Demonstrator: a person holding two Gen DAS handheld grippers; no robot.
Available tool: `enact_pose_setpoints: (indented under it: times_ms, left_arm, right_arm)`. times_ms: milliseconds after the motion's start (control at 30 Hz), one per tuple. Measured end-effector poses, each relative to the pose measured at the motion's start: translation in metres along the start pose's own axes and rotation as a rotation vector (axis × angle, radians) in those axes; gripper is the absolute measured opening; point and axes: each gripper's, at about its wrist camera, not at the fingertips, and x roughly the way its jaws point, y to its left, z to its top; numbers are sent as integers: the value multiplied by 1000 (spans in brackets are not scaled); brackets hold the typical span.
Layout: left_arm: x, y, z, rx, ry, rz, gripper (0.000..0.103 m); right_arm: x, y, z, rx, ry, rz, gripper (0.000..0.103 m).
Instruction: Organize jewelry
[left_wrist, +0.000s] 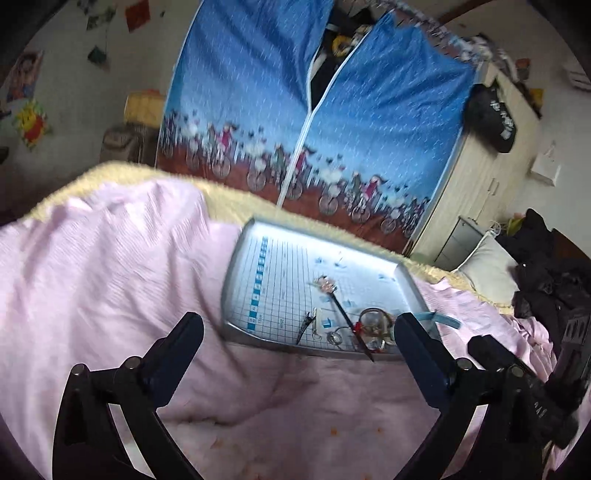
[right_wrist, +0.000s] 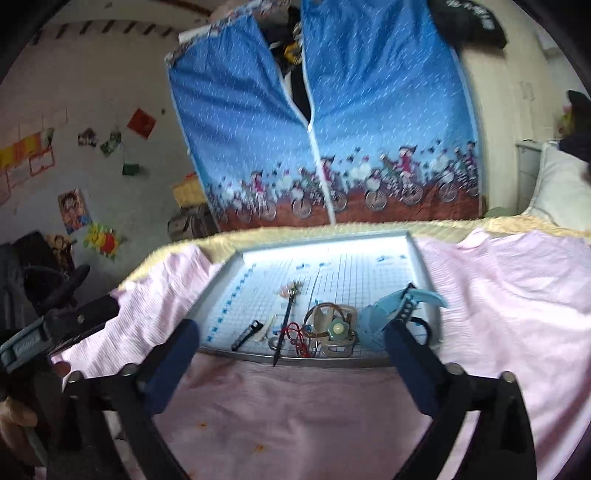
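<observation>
Left gripper (left_wrist: 297, 325) is hovering over the pink bedsheet (left_wrist: 110, 277), jaws spread wide, nothing between them. Right gripper (right_wrist: 291, 332) is doing the same: jaws wide apart, gripping nothing, hanging just short of the tray's near edge. In the left view the right gripper is showing at the lower right as a black body.

Grey tray (right_wrist: 421, 266) with a printed grid is sitting on the sheet, its far edge near the yellow fleece blanket (right_wrist: 332, 229). All the jewelry is lying in the tray's near half:
- black hair stick (right_wrist: 285, 325) with a pale ornament at its far end, tip overhanging the near rim
- black hair clip (right_wrist: 246, 335) to its left, apart from it
- red cord (right_wrist: 297, 332) just right of the stick
- clear bangles with a green flower piece (right_wrist: 334, 328), tangled together, exact count unclear
- light blue strap (right_wrist: 402, 302) lying over the tray's right corner, touching the bangle pile

Behind the bed a blue fabric wardrobe (right_wrist: 369, 110) is standing with its zip partly open.
</observation>
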Motion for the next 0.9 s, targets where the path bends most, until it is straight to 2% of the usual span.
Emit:
enact_pose_setpoints:
  times_ms: [200,400,600,900]
  left_arm:
    - [-68,-11,-11,43,-101,8,101]
    - [-115,-5,-30,60,-165,10,101]
    - [-128,-4,-43,75,-184,27,101]
    - [-124,-12,-55,164,-182,71,101]
  right_arm:
    - [-58,22,-16,-24,-84,-18,103]
    - [-108,45,-41,-65,-143,-60,103]
    - [-131,58,-55,-114,-194,-93,103]
    - [-125,54,-61,-114,-181,-108,103]
